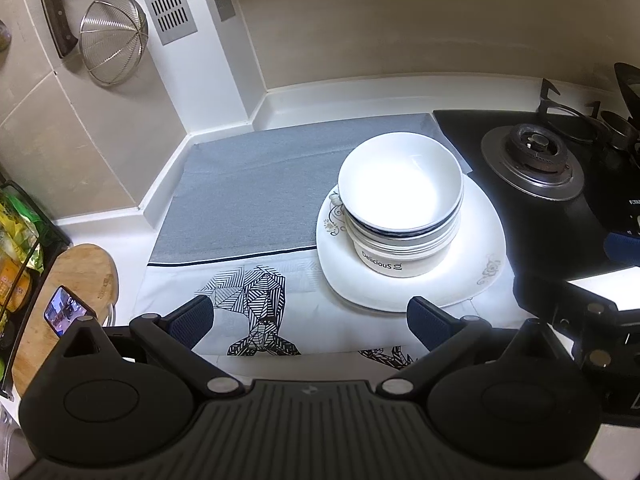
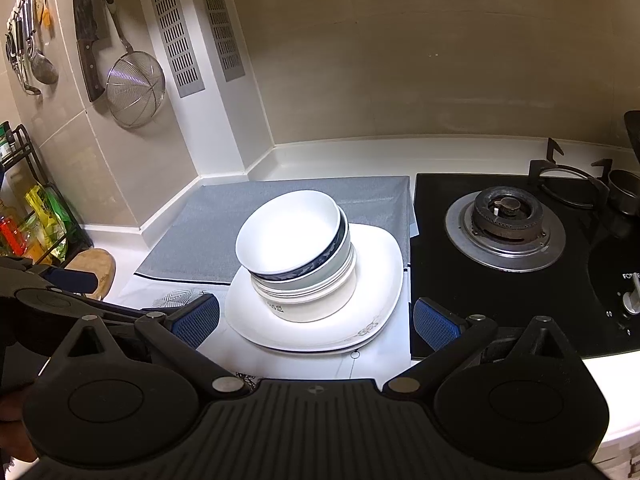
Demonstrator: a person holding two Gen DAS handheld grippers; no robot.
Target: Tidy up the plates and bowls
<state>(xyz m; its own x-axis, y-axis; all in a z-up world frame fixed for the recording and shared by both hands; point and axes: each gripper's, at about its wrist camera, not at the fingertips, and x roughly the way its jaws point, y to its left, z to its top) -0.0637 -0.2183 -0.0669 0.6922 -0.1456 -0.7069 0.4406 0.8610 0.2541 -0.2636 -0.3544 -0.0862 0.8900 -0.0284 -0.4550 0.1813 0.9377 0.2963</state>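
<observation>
Right wrist view: right gripper (image 2: 316,322) spread wide, empty, with the stack of bowls (image 2: 300,256) dead ahead on the white plate (image 2: 380,272), between the fingers' lines. Left gripper (image 1: 310,320) likewise open and empty; stack sits ahead and off to its right. Right hand judged better lined up. Left view alone shows the "Delicious" bowl (image 1: 400,258) lettering; right view shows the top bowls tilted.

A leaning stack of nested white ceramic bowls (image 1: 400,200), one blue-rimmed, stands upright on stacked squarish white plates with floral trim (image 1: 484,236).
</observation>
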